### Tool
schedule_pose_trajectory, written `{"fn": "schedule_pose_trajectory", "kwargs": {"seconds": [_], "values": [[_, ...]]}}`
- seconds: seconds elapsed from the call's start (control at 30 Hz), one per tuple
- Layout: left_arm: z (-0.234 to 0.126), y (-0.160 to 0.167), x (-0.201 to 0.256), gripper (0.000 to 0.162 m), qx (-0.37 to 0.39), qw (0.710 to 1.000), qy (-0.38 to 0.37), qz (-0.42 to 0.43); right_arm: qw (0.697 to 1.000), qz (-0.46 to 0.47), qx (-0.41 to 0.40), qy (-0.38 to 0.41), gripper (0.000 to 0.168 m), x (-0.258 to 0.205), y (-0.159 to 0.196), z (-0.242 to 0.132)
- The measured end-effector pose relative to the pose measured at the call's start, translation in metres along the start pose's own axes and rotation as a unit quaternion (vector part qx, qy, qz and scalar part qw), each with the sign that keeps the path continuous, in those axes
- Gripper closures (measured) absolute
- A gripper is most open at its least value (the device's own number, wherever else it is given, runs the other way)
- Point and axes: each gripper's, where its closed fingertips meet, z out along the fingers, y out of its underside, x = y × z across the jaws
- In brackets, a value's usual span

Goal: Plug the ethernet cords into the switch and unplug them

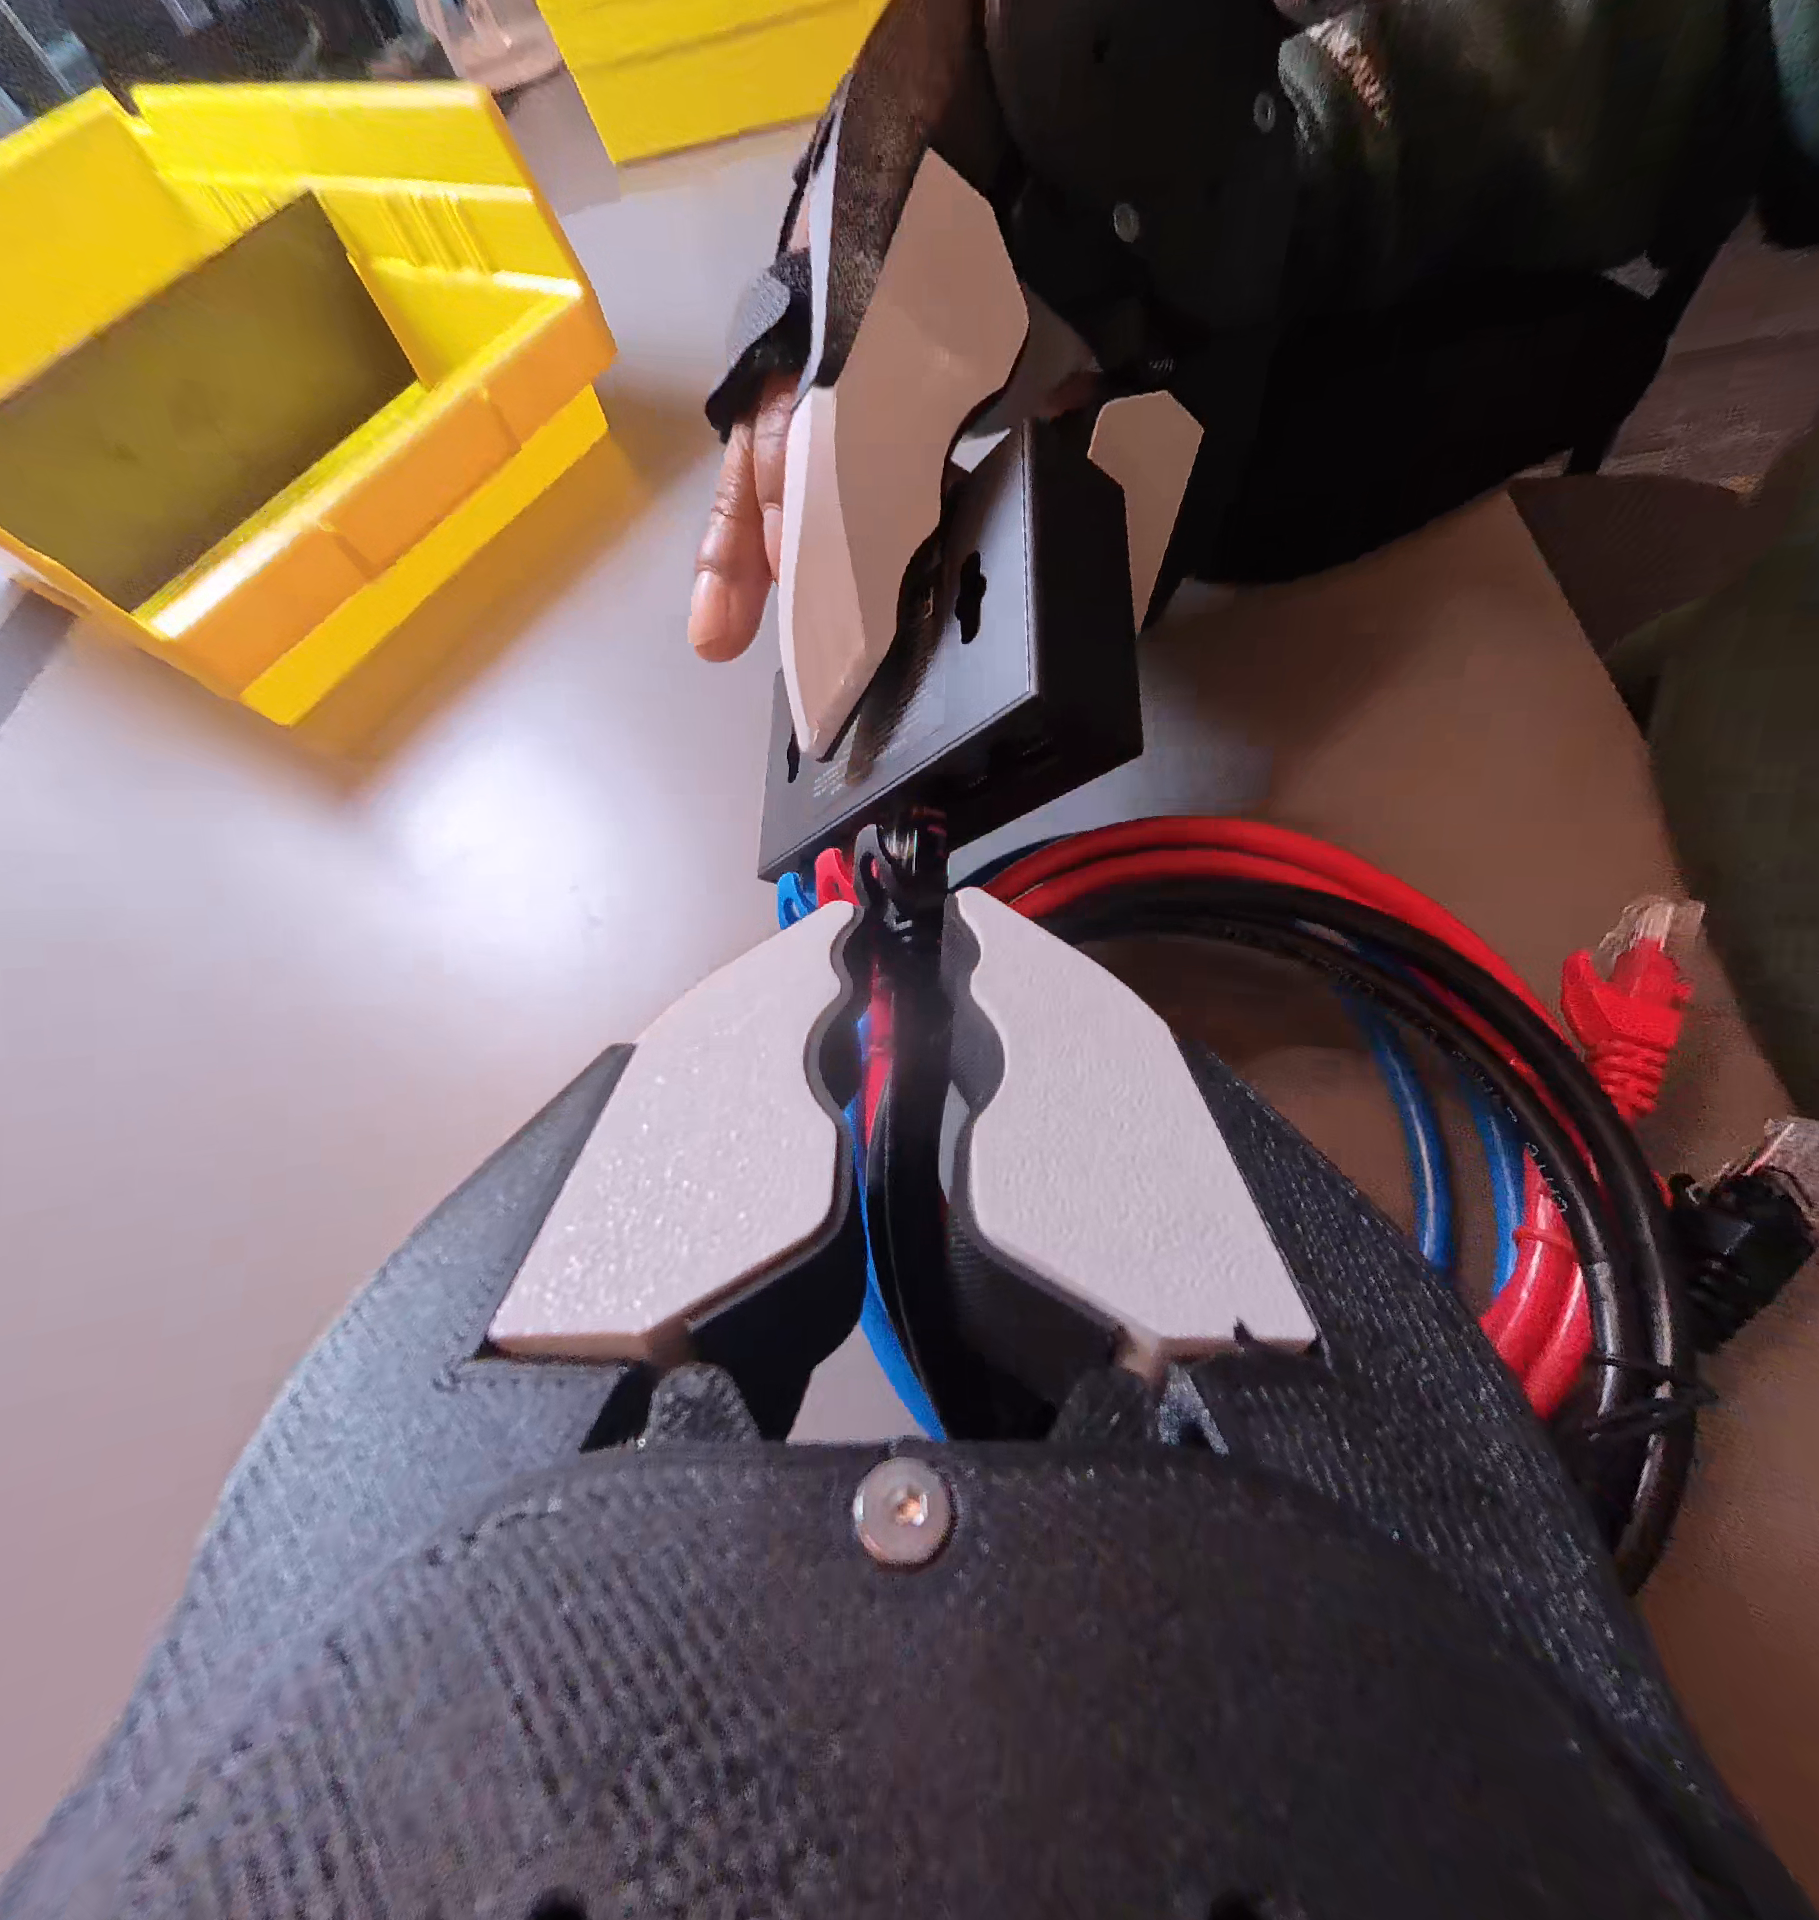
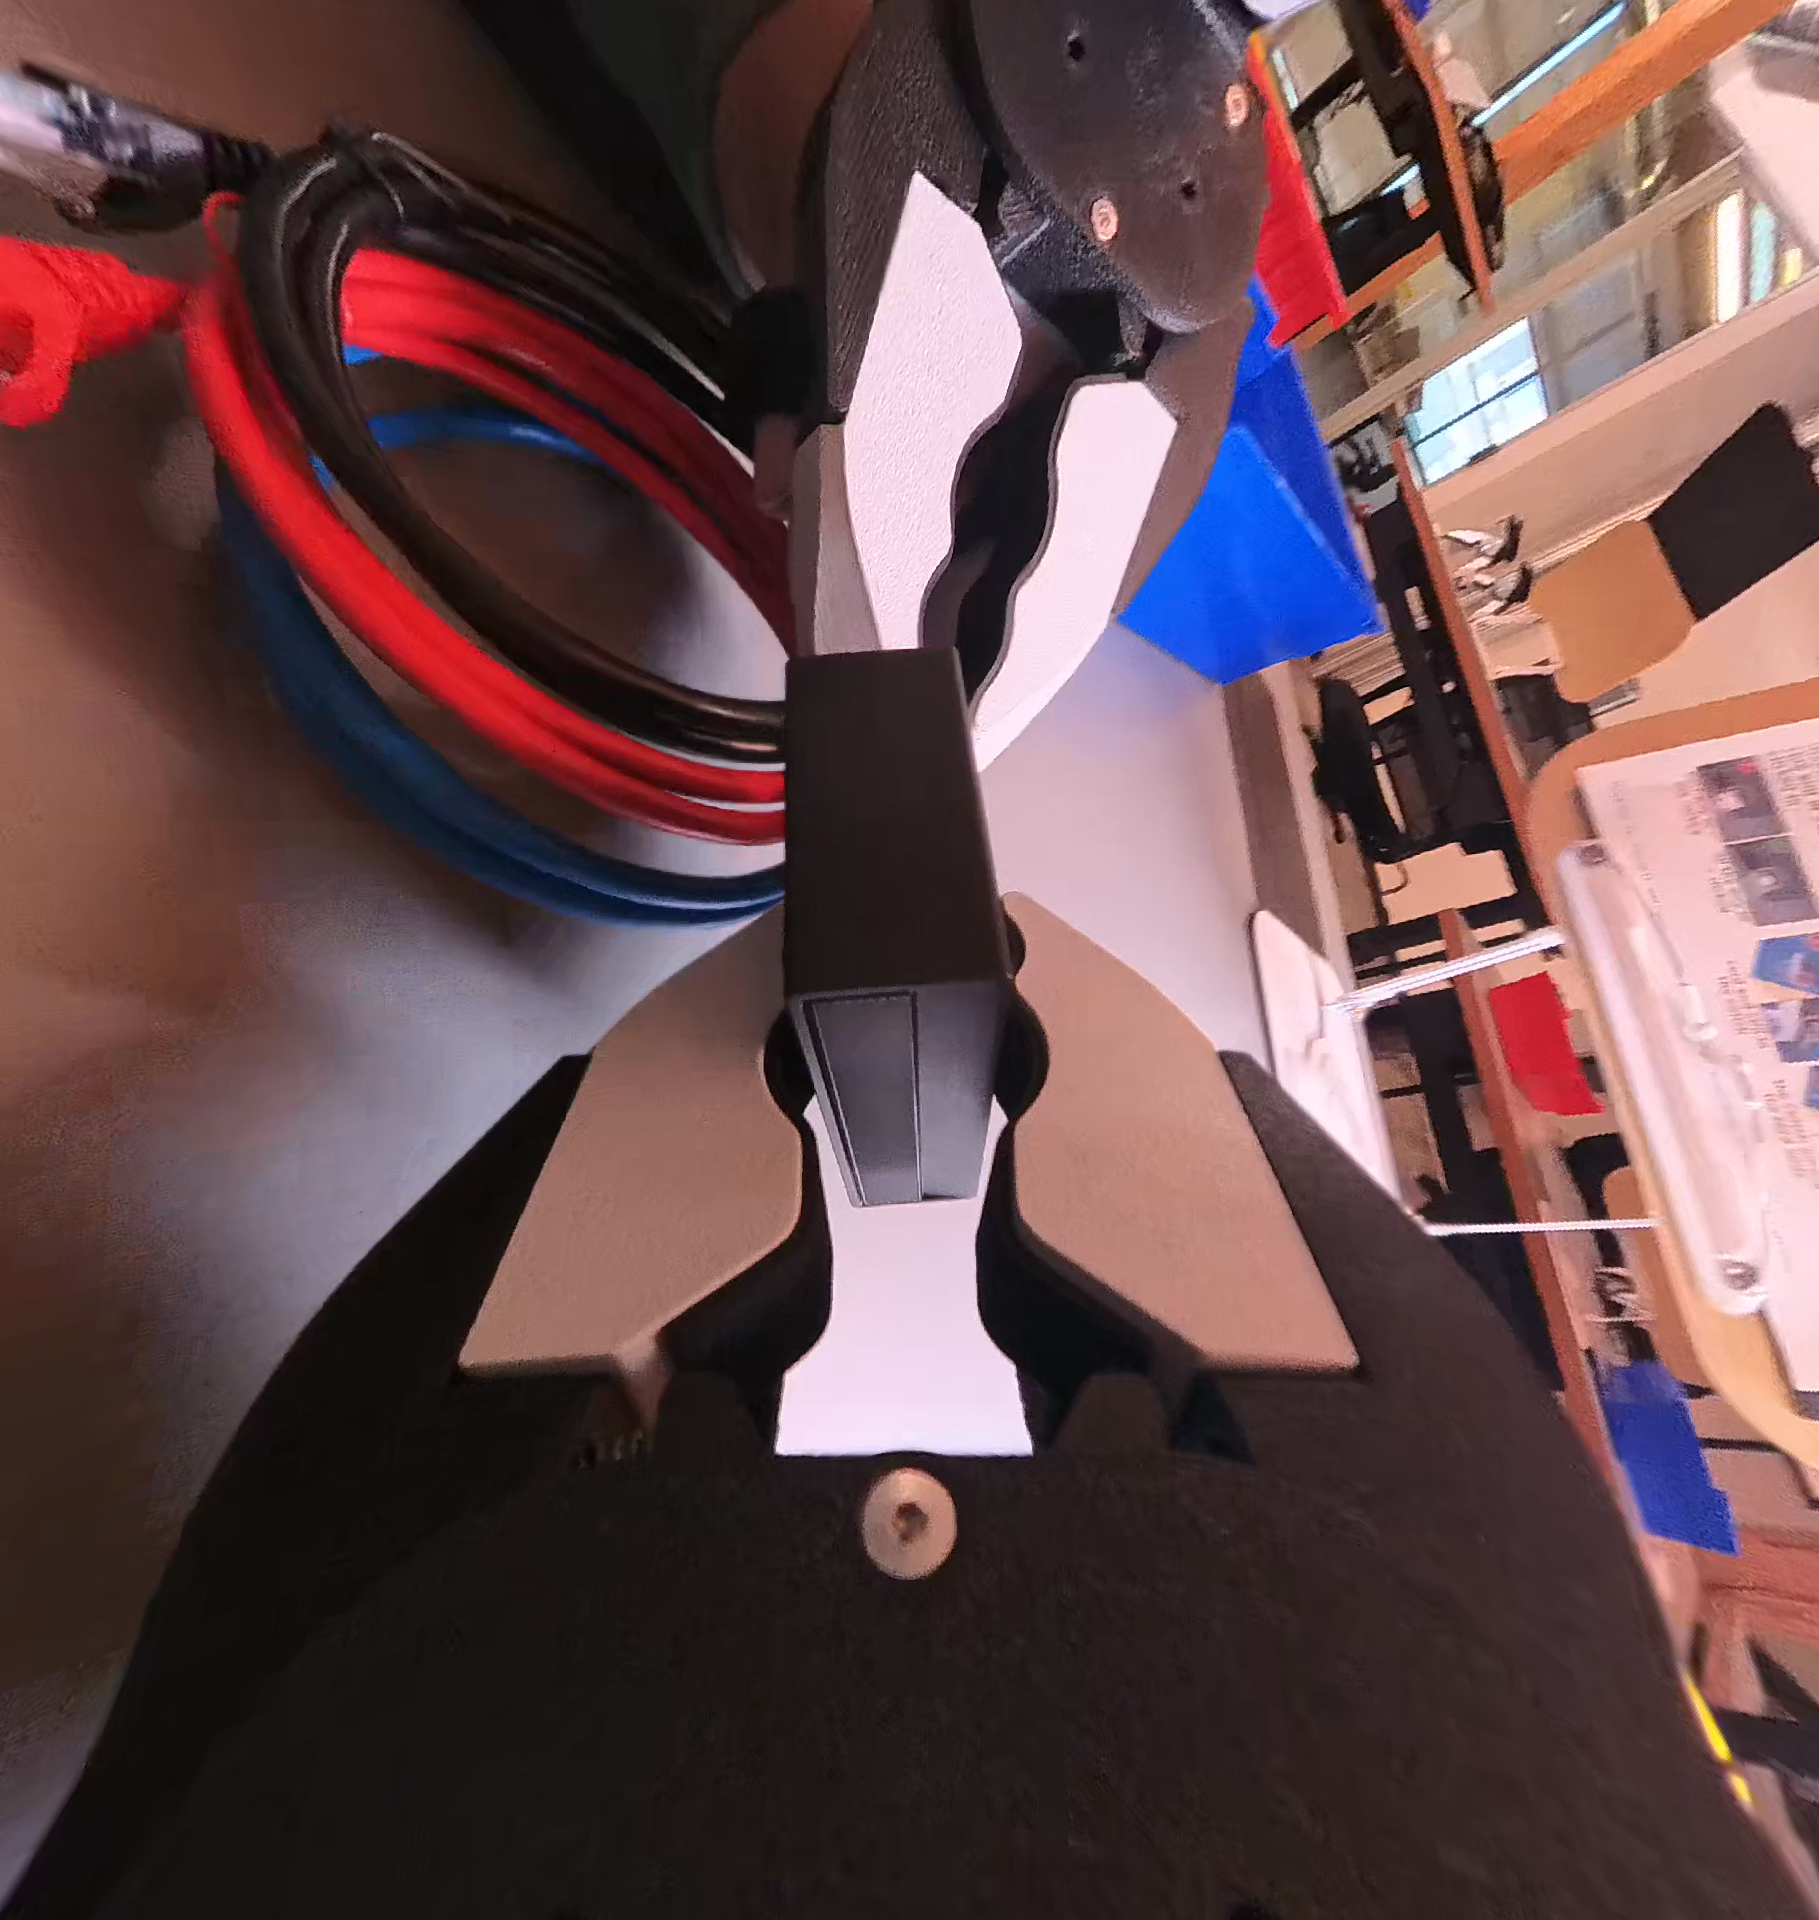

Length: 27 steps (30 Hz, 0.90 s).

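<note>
My right gripper point(image 2: 900, 935) is shut on the black switch point(image 2: 884, 810) and holds it edge-on above the table. In the left wrist view the switch point(image 1: 1040, 644) hangs in that gripper point(image 1: 978, 665), with a blue plug point(image 1: 793, 896) and a red plug point(image 1: 832, 871) seated in its ports. My left gripper point(image 1: 900, 914) is shut on the black cord point(image 1: 910, 1091) right at the switch's port face; whether its plug is seated is hidden. The left gripper also shows in the right wrist view point(image 2: 946, 644).
Red, blue and black cords lie tied in a coil point(image 1: 1507, 1195) to the right, with a loose red plug point(image 1: 1622, 997) and a loose black plug point(image 1: 1757, 1205). Yellow bins point(image 1: 261, 416) stand at the far left. A blue bin point(image 2: 1248, 551) stands behind the table. The grippers are tip to tip, or close to it.
</note>
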Motion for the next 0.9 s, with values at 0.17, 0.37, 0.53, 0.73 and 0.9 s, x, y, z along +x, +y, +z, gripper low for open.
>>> {"fn": "schedule_pose_trajectory", "kwargs": {"seconds": [0.17, 0.37, 0.53, 0.73, 0.9], "values": [[-0.014, -0.026, -0.006, 0.150, 0.028, 0.999, -0.029, 0.030, 0.999, -0.026, 0.026, 0.022, 0.138, 0.020, -0.021, -0.010], [-0.014, -0.028, 0.000, 0.150, 0.028, 0.999, -0.030, 0.034, 0.997, -0.032, 0.063, -0.001, 0.139, 0.016, -0.044, -0.012], [-0.018, -0.035, -0.006, 0.149, 0.035, 0.998, -0.032, 0.031, 0.998, -0.023, 0.051, 0.028, 0.138, 0.026, -0.041, -0.016], [-0.026, -0.035, -0.013, 0.149, 0.036, 0.998, -0.047, 0.008, 0.997, -0.022, -0.034, 0.060, 0.136, 0.041, -0.015, -0.018], [-0.028, -0.037, -0.008, 0.149, 0.041, 0.998, -0.041, 0.014, 0.997, -0.027, -0.044, 0.048, 0.140, 0.034, -0.009, -0.014]]}}
